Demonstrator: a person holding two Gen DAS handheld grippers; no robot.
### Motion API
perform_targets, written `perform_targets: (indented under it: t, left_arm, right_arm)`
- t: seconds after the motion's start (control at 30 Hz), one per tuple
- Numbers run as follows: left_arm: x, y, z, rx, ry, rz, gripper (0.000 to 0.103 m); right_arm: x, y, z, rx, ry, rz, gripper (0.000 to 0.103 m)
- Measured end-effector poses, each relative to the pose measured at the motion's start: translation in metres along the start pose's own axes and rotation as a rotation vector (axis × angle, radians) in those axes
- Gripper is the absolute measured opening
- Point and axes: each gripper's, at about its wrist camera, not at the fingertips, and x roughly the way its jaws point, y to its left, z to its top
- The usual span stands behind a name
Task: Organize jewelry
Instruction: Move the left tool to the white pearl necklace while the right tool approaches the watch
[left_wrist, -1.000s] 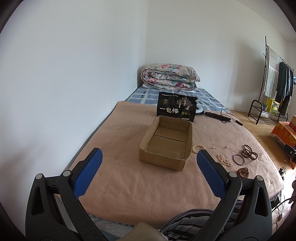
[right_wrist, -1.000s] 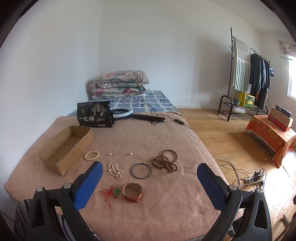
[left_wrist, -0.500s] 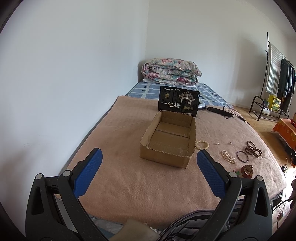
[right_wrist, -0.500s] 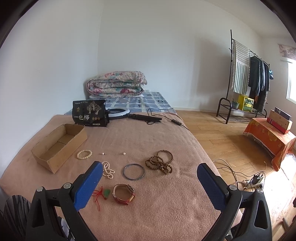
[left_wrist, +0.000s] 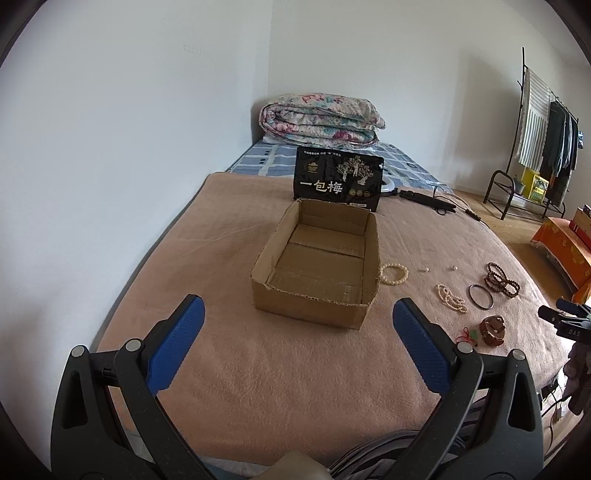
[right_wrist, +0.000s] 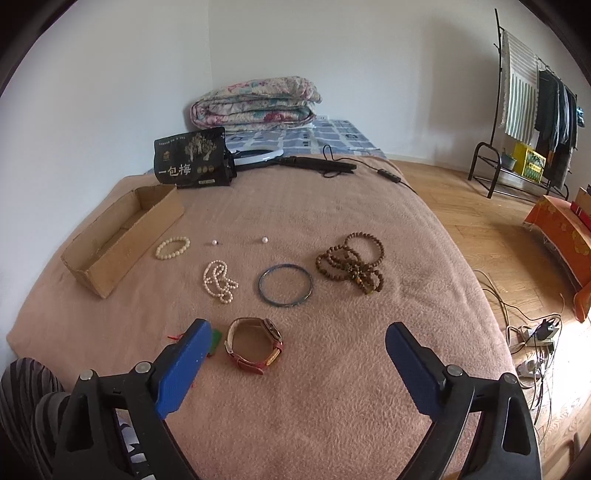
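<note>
The left gripper (left_wrist: 297, 338) stands wide open with nothing between its blue pads, low in the frame before the empty cardboard box (left_wrist: 317, 264) on the bed's pink blanket (left_wrist: 258, 369). The right gripper (right_wrist: 295, 363) is also wide apart and empty, its jaws having just narrowed slightly. Just beyond it lies a red-strapped watch (right_wrist: 255, 345); farther up are a blue bangle (right_wrist: 285, 284), pearl strand (right_wrist: 219, 281), wooden bead bracelets (right_wrist: 351, 262) and a pearl bracelet (right_wrist: 172, 247) beside the box.

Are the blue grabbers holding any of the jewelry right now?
No. The left gripper and the right gripper are both open and hold nothing. The watch lies on the blanket.
</note>
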Motion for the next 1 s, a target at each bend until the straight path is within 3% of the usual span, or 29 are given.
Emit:
perform_targets:
  t: [0.2, 0.27, 0.53, 0.83, 1.0]
  left_arm:
    - [0.032, -0.022, 0.014, 0.058, 0.028, -0.061, 0.097]
    - [0.043, -0.033, 0.018, 0.085, 0.039, -0.084, 0.091]
    - [0.086, -0.095, 0.026, 0.208, 0.1, -0.245, 0.079]
    - [0.148, -0.164, 0.018, 0.292, 0.239, -0.39, 0.065]
    - [0.18, -0.19, 0.014, 0.324, 0.3, -0.439, 0.065]
  right_arm:
    - [0.029, -0.006, -0.002, 0.008, 0.067, 0.032, 0.085]
    - [0.036, -0.007, -0.001, 0.001, 0.084, 0.035, 0.084]
    - [0.062, -0.008, 0.0, -0.007, 0.149, 0.098, 0.067]
    - [0.087, -0.006, -0.003, -0.009, 0.208, 0.135, 0.054]
    - [0.098, -0.009, -0.005, 0.006, 0.245, 0.155, 0.046]
